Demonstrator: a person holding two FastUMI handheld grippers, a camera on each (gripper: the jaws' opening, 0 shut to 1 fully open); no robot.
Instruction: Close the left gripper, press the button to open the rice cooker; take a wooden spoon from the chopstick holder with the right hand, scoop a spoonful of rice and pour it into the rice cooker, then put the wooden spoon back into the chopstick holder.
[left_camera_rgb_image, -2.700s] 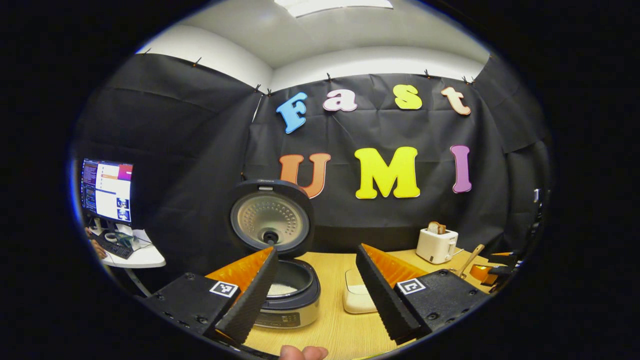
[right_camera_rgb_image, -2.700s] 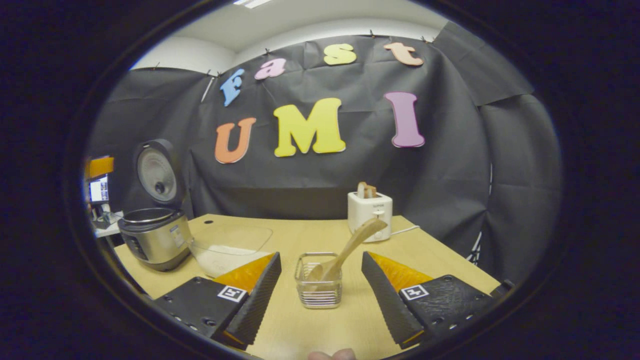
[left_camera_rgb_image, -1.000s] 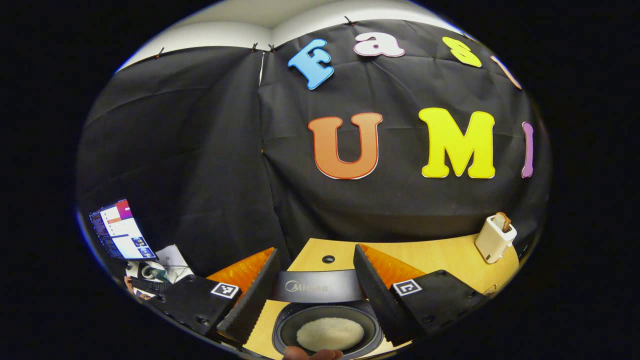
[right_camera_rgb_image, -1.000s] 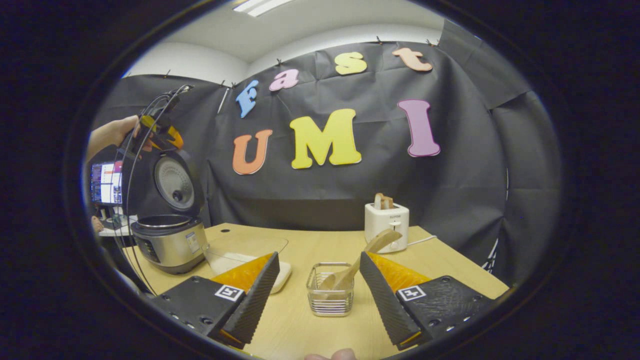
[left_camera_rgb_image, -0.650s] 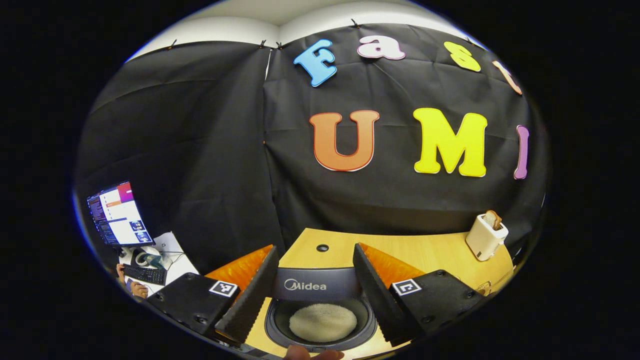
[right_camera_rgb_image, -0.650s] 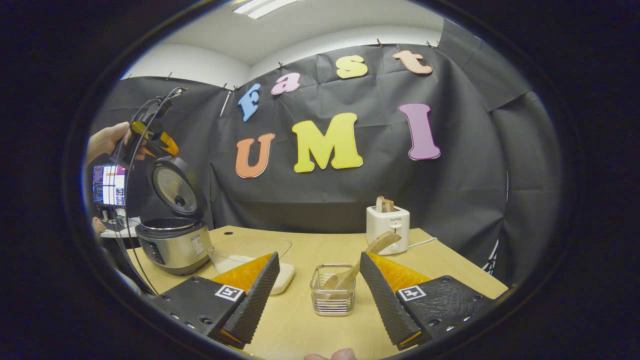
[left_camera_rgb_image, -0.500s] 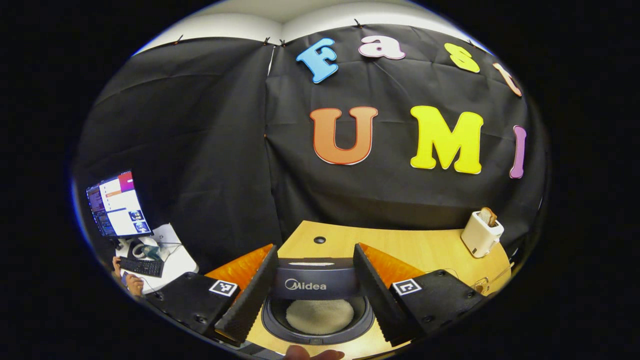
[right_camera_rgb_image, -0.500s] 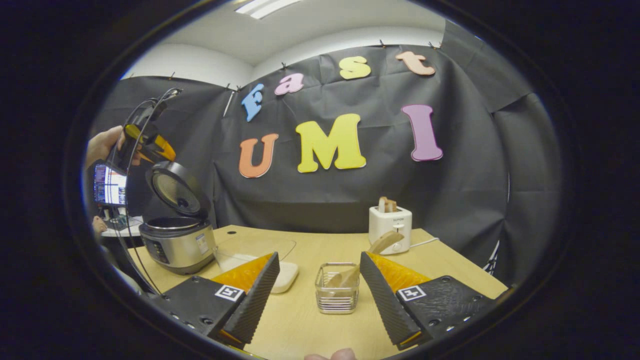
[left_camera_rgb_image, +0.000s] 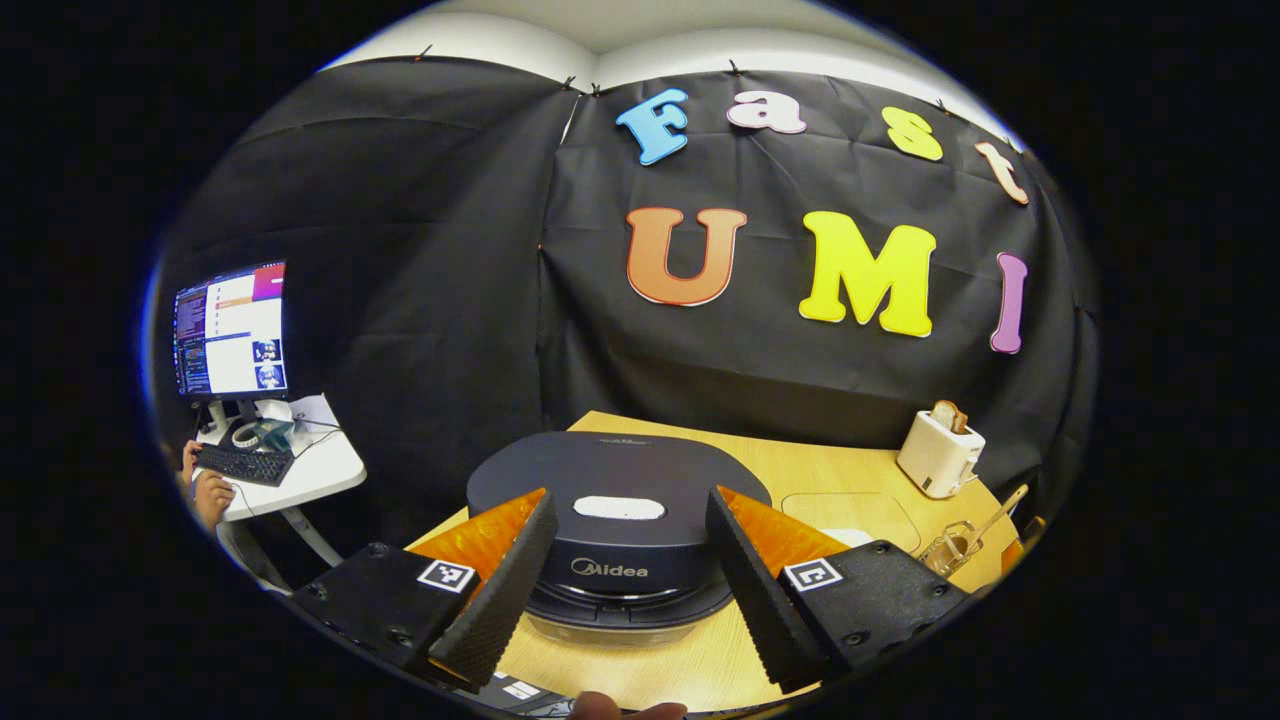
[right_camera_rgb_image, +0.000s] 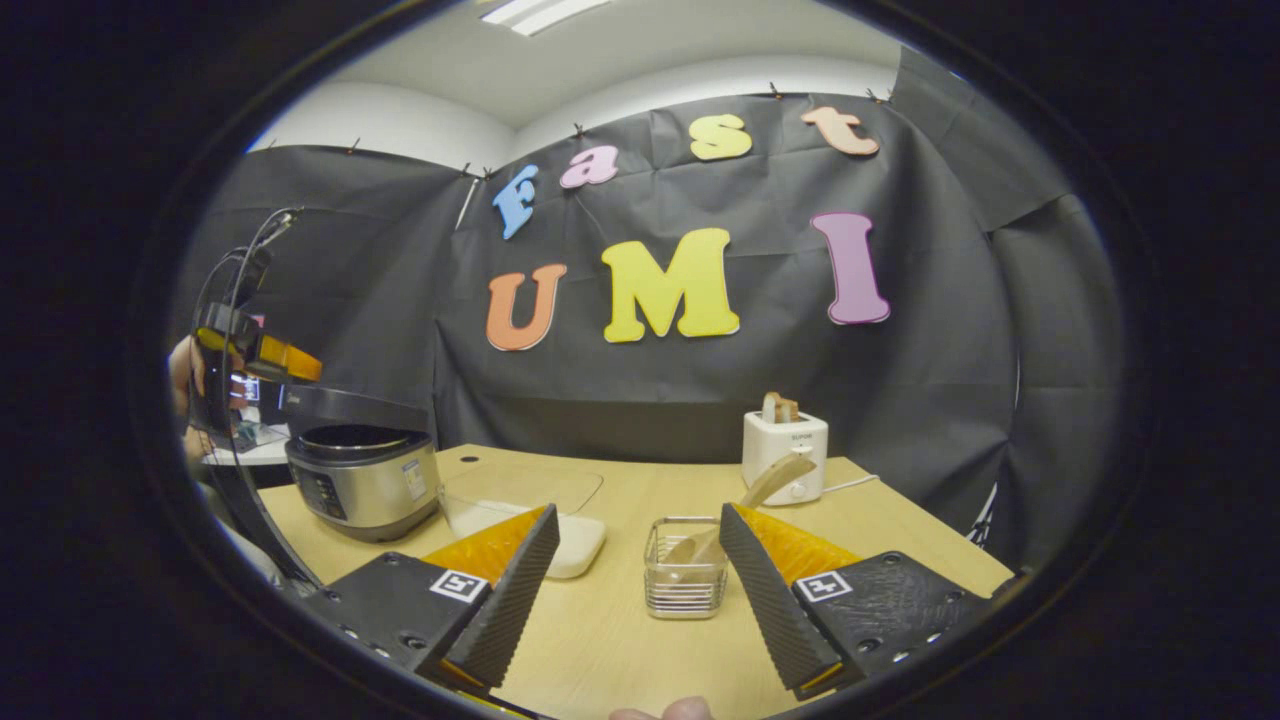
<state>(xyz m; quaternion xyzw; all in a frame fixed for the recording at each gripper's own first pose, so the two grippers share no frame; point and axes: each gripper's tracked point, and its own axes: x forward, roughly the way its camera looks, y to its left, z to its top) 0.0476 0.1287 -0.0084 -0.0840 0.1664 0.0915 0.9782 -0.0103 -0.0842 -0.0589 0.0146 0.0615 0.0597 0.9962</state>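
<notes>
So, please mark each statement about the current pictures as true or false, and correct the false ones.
1. The wooden spoon stands in the chopstick holder. True.
2. The rice cooker has its lid fully raised. False: the lid is lowered almost onto the pot, with a small gap left.
3. The right gripper is shut on the spoon. False: it is open and holds nothing.
4. The left gripper is open, above the lid. True.
5. The toaster is empty. False: bread sticks out of its top.
</notes>
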